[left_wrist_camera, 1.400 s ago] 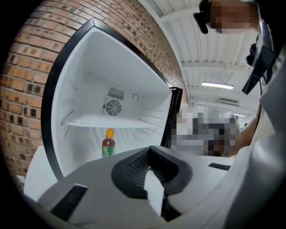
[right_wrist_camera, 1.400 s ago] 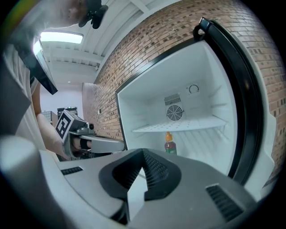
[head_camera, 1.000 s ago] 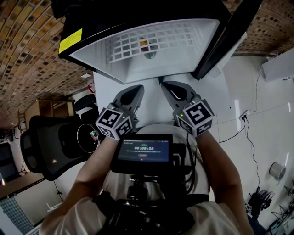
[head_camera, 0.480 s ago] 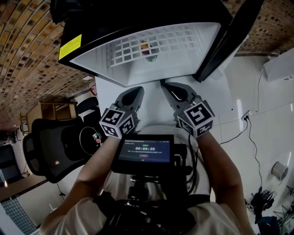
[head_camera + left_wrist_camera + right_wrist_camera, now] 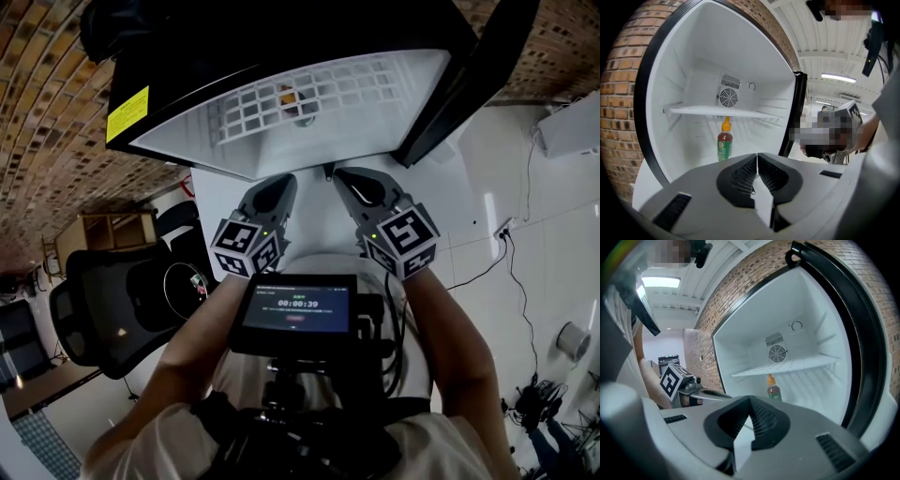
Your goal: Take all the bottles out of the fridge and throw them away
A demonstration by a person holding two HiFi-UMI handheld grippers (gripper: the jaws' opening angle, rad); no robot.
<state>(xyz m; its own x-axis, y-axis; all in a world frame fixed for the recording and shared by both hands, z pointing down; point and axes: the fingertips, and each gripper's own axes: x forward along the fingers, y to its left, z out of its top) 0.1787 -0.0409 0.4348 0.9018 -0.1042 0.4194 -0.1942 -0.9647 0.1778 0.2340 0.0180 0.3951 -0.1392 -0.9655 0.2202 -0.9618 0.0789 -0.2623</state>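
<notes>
A single sauce bottle (image 5: 724, 143) with a green label and orange cap stands upright on the fridge floor under the white wire shelf (image 5: 717, 111). It also shows in the right gripper view as the bottle (image 5: 774, 389), and faintly through the shelf grid in the head view as the bottle (image 5: 298, 101). My left gripper (image 5: 281, 180) and right gripper (image 5: 339, 173) hover side by side before the open fridge (image 5: 169, 141), well short of the bottle. The left gripper (image 5: 757, 155) has just eased apart a hair, but its jaws still meet, holding nothing. The right gripper (image 5: 750, 399) is shut and empty.
The fridge door (image 5: 469, 84) hangs open at the right. A black office chair (image 5: 103, 300) stands to the left, with a wooden shelf unit (image 5: 103, 225) behind it. A brick wall (image 5: 47, 94) flanks the fridge. A cable (image 5: 511, 272) runs across the white floor at the right.
My left gripper has edged a little toward the fridge and lower. The right gripper has stayed put. The head view has shifted slightly, so the fridge opening looks wider.
</notes>
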